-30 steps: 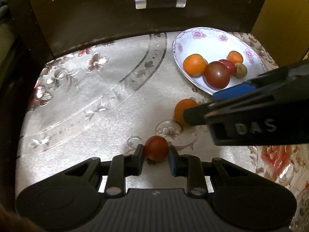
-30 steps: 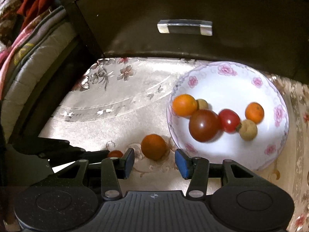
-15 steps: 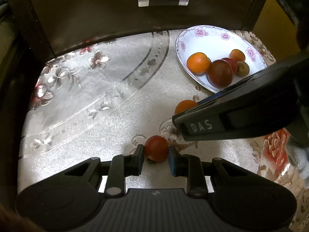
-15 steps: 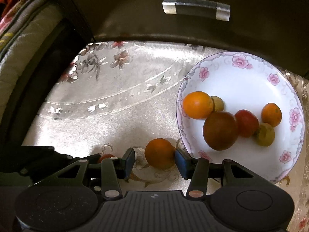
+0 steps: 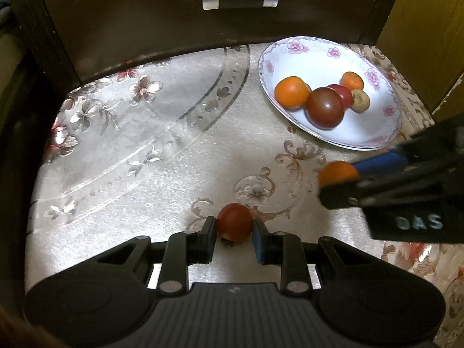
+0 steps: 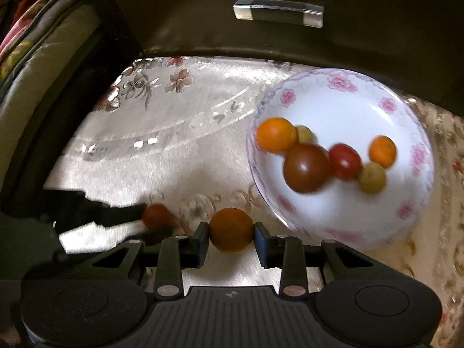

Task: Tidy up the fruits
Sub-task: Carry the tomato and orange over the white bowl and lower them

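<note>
- My left gripper [image 5: 234, 233] has its jaws closed against a small dark-red round tomato [image 5: 235, 221], bottom centre, on the floral surface [image 5: 130, 174].
- My right gripper [image 6: 231, 239] pinches a round orange citrus fruit [image 6: 231, 229] across its middle, lower centre.
- Both probably light, smooth, bruisable: grip gently at the widest girth.
- White floral plate [image 6: 406, 110], right of frame, holds the others.

Floral tablecloth [image 5: 162, 156], dark drawer front [image 5: 203, 26]

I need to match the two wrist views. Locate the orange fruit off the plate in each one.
Left wrist: orange fruit right of centre, in the right gripper.
Right wrist: bottom centre, between that gripper's fingers.
Shared landmark: flowered plate.
</note>
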Demonstrator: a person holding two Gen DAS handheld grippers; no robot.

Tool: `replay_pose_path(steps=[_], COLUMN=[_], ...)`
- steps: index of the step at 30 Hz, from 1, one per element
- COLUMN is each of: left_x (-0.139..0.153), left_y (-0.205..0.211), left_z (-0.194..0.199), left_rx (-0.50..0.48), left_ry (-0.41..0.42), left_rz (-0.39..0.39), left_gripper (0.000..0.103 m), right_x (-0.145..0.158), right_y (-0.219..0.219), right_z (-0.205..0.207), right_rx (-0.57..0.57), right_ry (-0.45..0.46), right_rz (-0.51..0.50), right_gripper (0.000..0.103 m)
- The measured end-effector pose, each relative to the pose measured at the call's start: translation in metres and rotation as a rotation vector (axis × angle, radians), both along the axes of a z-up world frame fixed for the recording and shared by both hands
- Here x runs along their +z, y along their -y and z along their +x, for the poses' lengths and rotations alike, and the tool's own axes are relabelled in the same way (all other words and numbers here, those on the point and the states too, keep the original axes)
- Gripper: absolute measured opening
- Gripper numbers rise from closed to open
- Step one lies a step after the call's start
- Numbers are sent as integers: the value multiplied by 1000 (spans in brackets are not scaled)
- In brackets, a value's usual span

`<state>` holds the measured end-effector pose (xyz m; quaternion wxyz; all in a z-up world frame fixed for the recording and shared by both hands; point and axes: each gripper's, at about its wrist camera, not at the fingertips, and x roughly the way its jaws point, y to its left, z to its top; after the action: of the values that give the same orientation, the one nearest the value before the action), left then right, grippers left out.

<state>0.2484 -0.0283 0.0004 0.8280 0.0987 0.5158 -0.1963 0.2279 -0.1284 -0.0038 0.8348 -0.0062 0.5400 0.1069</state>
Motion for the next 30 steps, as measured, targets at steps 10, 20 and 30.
replay_pose_path(steps=[10,20,30], left_x=[9,21,25], left_y=[26,70,92], left_z=[-20,-33,-32], left_rx=[-71,-131,-137], left_ry=[-5,34,61], left_rz=[-10,6,15], left_gripper=[35,35,35], right_x=[-6,5,4], right_y=[44,80,103], right_z=[-31,-55,-64], right_rx=[-43,-74,-106], right_ry=[-22,23,62], right_rz=[-26,4,48], right_gripper=[27,27,27])
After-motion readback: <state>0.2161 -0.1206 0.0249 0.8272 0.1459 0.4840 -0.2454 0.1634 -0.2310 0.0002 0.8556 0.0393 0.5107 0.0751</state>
